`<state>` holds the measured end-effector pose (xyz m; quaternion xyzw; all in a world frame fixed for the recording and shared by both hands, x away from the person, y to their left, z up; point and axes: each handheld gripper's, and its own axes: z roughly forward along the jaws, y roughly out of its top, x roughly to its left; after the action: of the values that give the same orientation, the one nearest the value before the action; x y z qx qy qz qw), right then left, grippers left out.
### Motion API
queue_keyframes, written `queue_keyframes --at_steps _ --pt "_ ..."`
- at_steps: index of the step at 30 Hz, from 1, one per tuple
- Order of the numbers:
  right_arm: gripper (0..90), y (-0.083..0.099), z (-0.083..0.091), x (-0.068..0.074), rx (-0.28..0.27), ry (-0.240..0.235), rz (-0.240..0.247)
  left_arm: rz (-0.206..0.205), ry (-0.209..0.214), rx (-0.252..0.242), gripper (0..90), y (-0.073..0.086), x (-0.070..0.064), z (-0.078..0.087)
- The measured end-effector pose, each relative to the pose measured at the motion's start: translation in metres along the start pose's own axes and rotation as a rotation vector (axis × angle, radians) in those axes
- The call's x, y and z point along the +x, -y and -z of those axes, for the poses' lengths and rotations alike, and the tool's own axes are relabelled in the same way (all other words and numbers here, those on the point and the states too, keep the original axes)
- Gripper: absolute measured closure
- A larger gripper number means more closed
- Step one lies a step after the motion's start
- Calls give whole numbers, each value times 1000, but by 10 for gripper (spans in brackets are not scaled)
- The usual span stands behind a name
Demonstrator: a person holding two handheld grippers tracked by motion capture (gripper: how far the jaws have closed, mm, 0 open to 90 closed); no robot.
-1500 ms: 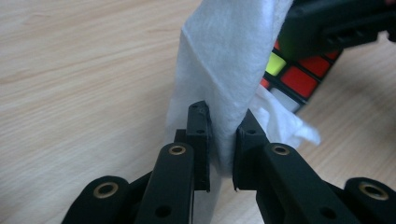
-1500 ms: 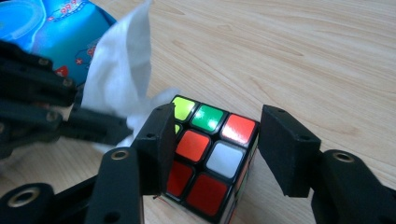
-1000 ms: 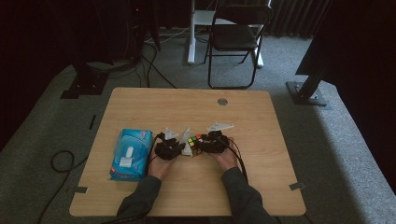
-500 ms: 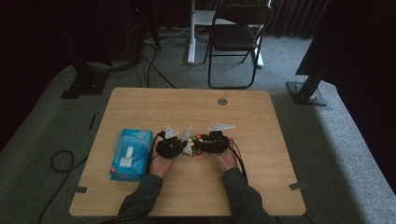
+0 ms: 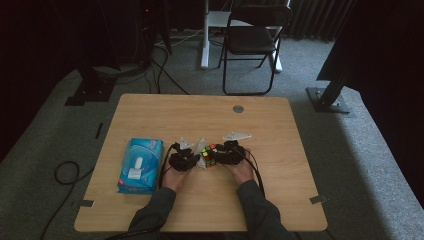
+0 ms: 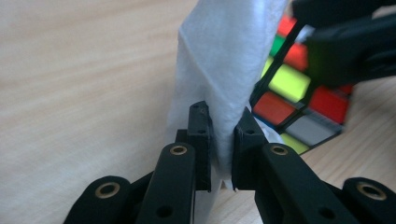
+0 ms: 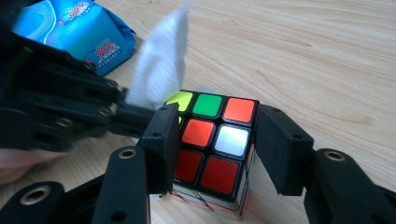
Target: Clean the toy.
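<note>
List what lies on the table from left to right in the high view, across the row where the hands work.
Blue soft pack of tissues → left gripper → white tissue sheet → multicoloured puzzle cube → right gripper.

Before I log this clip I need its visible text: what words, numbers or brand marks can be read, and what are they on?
"999": red digits, printed twice on the blue tissue pack, seen in the right gripper view.
Small print beside each "999" on the pack: too small and blurred to read.
White label on the pack's top, high view: unreadable.
Puzzle cube and white tissue: no text.
</note>
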<state>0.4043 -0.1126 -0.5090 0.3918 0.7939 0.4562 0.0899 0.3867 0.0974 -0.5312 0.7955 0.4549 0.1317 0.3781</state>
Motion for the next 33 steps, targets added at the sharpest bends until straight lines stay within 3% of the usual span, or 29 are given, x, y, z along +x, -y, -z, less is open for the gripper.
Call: queue_keyframes --at_steps 4,7,10,13,16,23,33 --pt "507 0 0 0 -1 1 1 21 6 9 812 4 3 -7" --pt "506 0 0 0 0 1 -1 11 -7 13 812 3 1 -6" --pt "507 1 0 0 -2 1 -2 11 -9 -4 812 2 0 1" --pt "506 2 0 -1 -12 -2 -4 29 18 -34 812 -5 -1 13" --pt "506 2 0 -1 -12 -1 -7 9 25 -62 812 -11 -5 24" --pt "506 2 0 -1 -10 -2 -10 3 58 -52 813 -9 -11 26" --pt "506 3 0 0 -18 2 -17 -6 46 -24 815 -6 -10 20"
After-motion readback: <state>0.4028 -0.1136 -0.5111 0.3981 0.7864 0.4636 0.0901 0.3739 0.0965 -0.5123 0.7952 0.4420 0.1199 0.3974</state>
